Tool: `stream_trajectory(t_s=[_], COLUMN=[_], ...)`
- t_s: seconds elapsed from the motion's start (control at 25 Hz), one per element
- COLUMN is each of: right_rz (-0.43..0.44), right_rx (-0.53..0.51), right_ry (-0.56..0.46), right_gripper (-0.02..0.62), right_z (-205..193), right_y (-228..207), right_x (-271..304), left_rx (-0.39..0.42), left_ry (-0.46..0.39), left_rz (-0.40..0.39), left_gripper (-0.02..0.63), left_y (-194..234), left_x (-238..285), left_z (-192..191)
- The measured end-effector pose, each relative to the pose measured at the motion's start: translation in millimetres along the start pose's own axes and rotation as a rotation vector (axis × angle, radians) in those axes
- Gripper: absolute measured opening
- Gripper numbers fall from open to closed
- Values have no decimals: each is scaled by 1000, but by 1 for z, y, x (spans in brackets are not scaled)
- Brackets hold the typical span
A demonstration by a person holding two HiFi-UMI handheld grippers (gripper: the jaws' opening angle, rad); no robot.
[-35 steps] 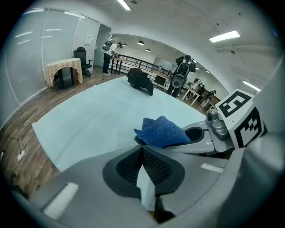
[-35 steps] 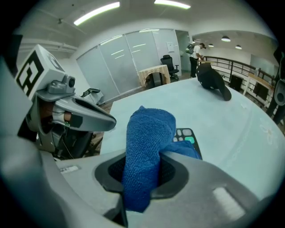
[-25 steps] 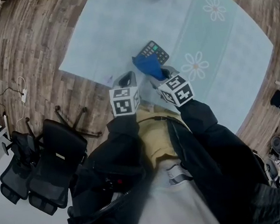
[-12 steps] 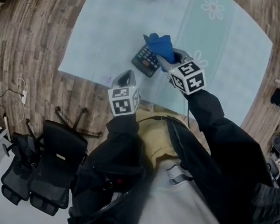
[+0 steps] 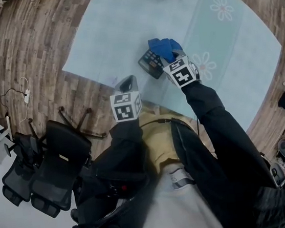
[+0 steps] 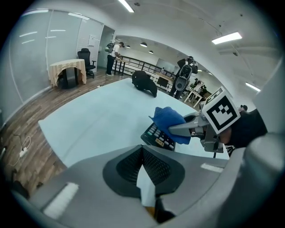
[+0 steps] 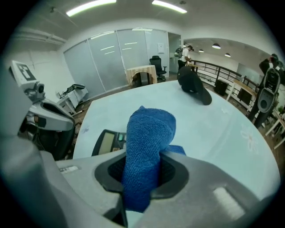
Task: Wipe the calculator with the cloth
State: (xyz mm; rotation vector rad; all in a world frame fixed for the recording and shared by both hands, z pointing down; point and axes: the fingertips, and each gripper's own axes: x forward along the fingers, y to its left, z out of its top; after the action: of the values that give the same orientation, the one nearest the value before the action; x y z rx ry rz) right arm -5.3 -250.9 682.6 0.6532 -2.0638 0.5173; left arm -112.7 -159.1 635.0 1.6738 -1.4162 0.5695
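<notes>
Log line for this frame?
right gripper: shut on blue cloth | blue cloth: over calculator | left gripper: shut, empty, apart from calculator

Right arm stretched forward, right gripper point(image 5: 169, 59) clamped tight on the blue cloth point(image 5: 163, 46), left gripper point(image 5: 129, 80) tucked near the body, jaws together.

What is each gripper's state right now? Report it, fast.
Left gripper: shut, nothing between its jaws.
Right gripper: shut on the blue terry cloth, by the black rectangular calculator.
</notes>
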Motion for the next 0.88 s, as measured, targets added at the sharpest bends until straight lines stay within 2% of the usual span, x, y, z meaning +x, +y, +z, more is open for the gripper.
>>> stream_trajectory(t_s=[0.32,0.48,0.6,0.72,0.88], right_rz=[110,169,195,187,124], right_rx=[-29,18,93,178,241], right_ry=[16,-3,-44,-105,-203], right_gripper=[91,91,91,91,91], right_z=[-11,-10,-6,3,21], right_y=[47,68,74,73,62], right_x=[3,-5,-14,-33,-69], left_rx=[1,11,24,42,79], left_ry=[-3,-15,-35,-64,-116], left_rz=[-8,-12,-22,-39,-81], left_gripper=[-2,-2,-2,-2,-2], left_y=[-2,-3,-5,-14,-35], left_x=[2,3,3,0,-9], left_z=[0,6,19,34,57])
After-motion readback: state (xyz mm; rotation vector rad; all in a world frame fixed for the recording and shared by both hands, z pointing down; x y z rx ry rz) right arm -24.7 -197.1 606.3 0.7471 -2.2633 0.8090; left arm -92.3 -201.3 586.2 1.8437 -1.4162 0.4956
